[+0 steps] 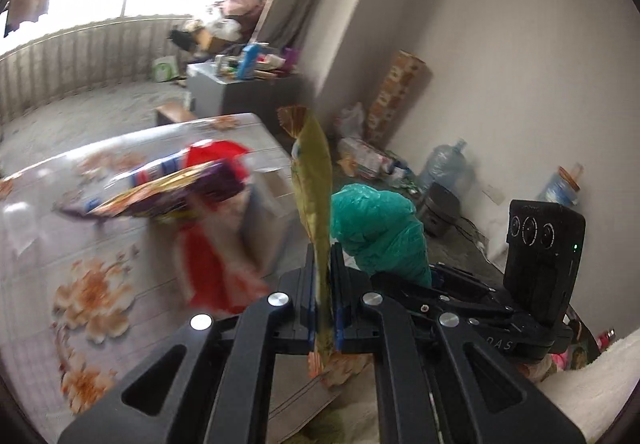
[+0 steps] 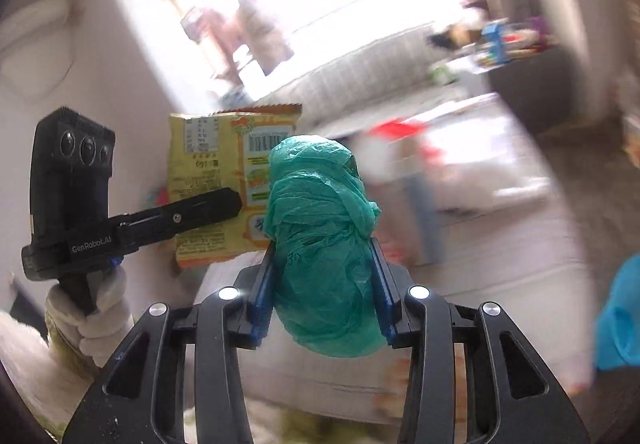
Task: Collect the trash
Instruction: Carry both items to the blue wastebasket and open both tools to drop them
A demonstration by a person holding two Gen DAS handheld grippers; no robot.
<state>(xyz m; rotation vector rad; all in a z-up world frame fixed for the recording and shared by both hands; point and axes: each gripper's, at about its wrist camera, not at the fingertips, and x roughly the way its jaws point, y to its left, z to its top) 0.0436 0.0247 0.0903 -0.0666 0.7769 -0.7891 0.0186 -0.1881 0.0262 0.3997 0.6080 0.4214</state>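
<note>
left gripper [image 1: 325, 308] clamps a yellow snack wrapper [image 1: 314, 180]; right gripper [image 2: 324, 284] squeezes a green bag bundle [image 2: 320, 228].

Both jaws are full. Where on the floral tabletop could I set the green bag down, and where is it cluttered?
Bare floral tabletop lies left of the red wrapper and below the purple packet, toward the near edge. The middle is crowded with those blurred wrappers. The floor along the wall is cluttered with a water jug and litter.

Two close fisheye views along each claw, both sharing the green bag [image 1: 380, 228] and yellow wrapper [image 2: 224, 180].
</note>
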